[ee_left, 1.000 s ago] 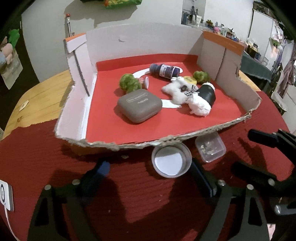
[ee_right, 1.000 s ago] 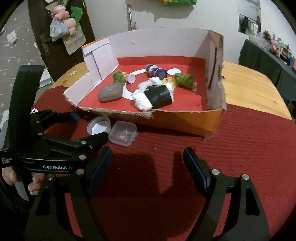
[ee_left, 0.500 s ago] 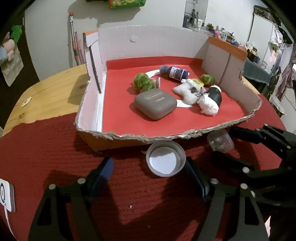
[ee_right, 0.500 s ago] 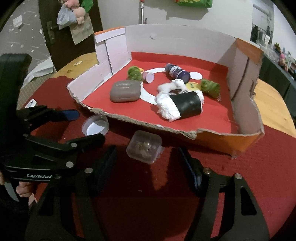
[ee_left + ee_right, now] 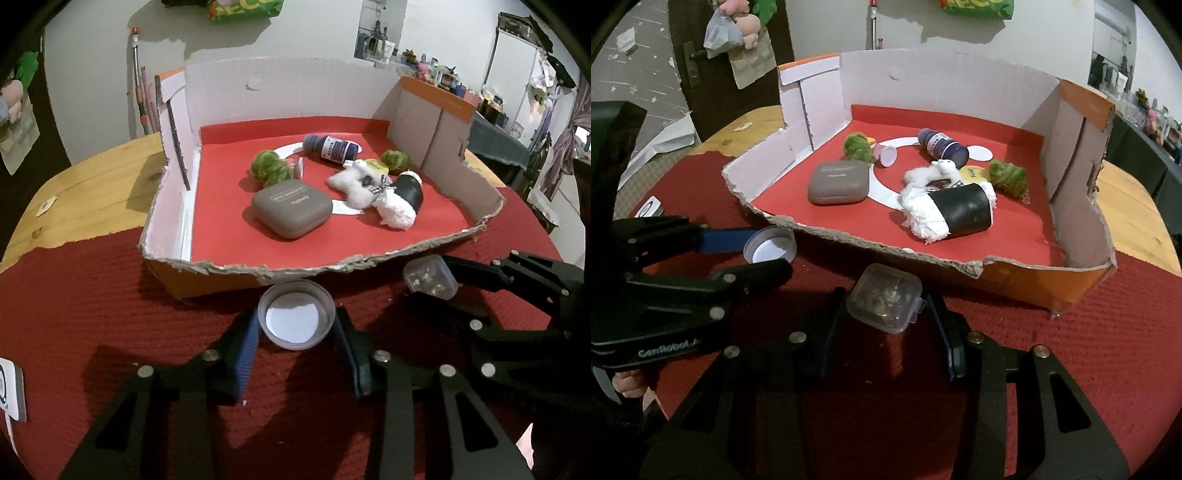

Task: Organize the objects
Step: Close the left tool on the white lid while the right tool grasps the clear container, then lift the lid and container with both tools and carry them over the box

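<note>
A round white plastic cap point(image 5: 296, 319) lies open side up on the red mat, just in front of the torn cardboard box point(image 5: 173, 206). My left gripper point(image 5: 295, 326) has its jaws closing, and both pads touch the cap's sides; the right wrist view shows this cap point(image 5: 771, 249) pinched too. A small clear plastic case point(image 5: 885, 302) with bits inside sits between the closing jaws of my right gripper point(image 5: 884, 312), pads against it. The same case point(image 5: 430, 277) appears at the right of the left wrist view.
The red-lined box holds a grey case point(image 5: 291, 210), a dark bottle point(image 5: 330, 147), two green balls, a white fluffy toy and a black roll point(image 5: 964, 212). Bare wooden tabletop point(image 5: 85, 192) lies left and right of it. A white device point(image 5: 11, 391) sits at the mat's left edge.
Both pairs of jaws have narrowed from wide open. The left ones now touch the cap and the right ones the clear case. The right gripper shifted until the case lay between its fingers.
</note>
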Motion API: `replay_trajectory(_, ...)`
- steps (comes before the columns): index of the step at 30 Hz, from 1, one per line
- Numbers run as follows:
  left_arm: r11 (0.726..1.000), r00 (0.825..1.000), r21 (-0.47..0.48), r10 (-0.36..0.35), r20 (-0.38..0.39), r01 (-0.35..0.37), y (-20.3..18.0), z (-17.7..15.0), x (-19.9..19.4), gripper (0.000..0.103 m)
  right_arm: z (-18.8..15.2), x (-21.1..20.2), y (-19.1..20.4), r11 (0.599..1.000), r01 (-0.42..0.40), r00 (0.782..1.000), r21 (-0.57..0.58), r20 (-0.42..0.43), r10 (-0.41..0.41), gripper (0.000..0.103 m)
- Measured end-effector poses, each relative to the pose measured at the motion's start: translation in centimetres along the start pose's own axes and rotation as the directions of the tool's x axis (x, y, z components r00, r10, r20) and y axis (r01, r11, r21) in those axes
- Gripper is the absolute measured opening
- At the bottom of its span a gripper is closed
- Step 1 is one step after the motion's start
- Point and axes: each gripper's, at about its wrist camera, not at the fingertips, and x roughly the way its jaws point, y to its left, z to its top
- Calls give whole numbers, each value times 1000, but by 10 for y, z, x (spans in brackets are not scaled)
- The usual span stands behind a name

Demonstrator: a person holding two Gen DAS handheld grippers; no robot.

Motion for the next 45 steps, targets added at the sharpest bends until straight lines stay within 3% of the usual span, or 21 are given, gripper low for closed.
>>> replay_trajectory(45,1000,998,17,-23,58,22,-18,-19,-40,42,-20,-46,22,999,-33,998,-15,47,34,41)
